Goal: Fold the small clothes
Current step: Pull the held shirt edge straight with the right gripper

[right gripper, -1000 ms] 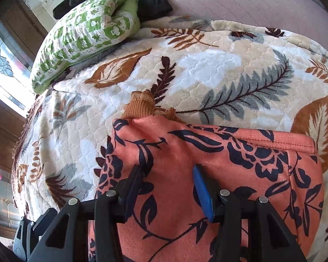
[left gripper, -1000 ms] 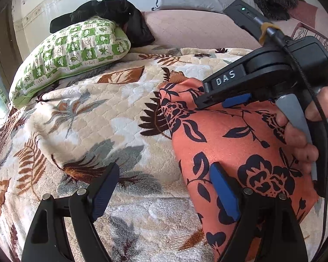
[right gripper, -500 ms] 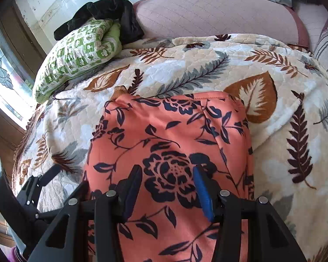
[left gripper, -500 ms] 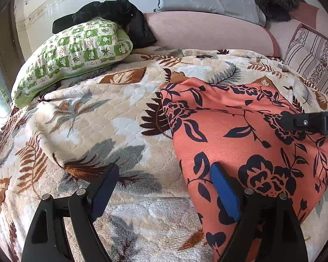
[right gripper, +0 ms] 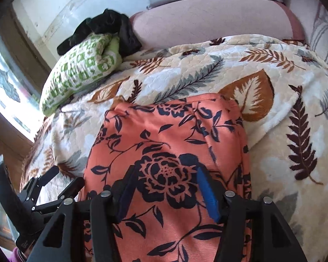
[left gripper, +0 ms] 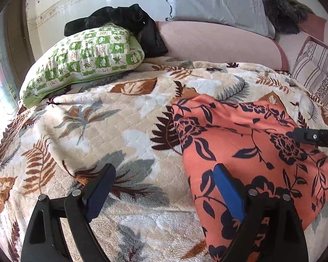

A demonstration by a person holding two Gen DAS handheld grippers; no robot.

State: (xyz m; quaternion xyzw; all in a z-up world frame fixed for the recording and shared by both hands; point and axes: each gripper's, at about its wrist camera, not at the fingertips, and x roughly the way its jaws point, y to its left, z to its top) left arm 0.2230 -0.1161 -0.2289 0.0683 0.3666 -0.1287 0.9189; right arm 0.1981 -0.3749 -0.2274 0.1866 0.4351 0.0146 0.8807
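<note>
An orange garment with dark blue flowers (left gripper: 247, 144) lies folded flat on the leaf-patterned blanket (left gripper: 102, 118). It fills the middle of the right wrist view (right gripper: 168, 144). My left gripper (left gripper: 164, 191) is open and empty at the garment's left edge, its right finger over the cloth. My right gripper (right gripper: 166, 193) is open and empty, hovering over the garment's near part. The right gripper's finger shows at the right edge of the left wrist view (left gripper: 317, 136). The left gripper shows at the lower left of the right wrist view (right gripper: 54, 187).
A green checked pillow (left gripper: 83, 59) lies at the back left with black clothing (left gripper: 120, 21) on it. A pink headboard cushion (left gripper: 218, 41) and a grey pillow (left gripper: 214, 0) stand behind. A striped cushion (left gripper: 317, 69) is at the right. A window (right gripper: 4, 87) is on the left.
My right gripper has pulled back from the garment's far edge toward its near part. It now shows only at the right edge of the left wrist view. The left gripper has stayed put.
</note>
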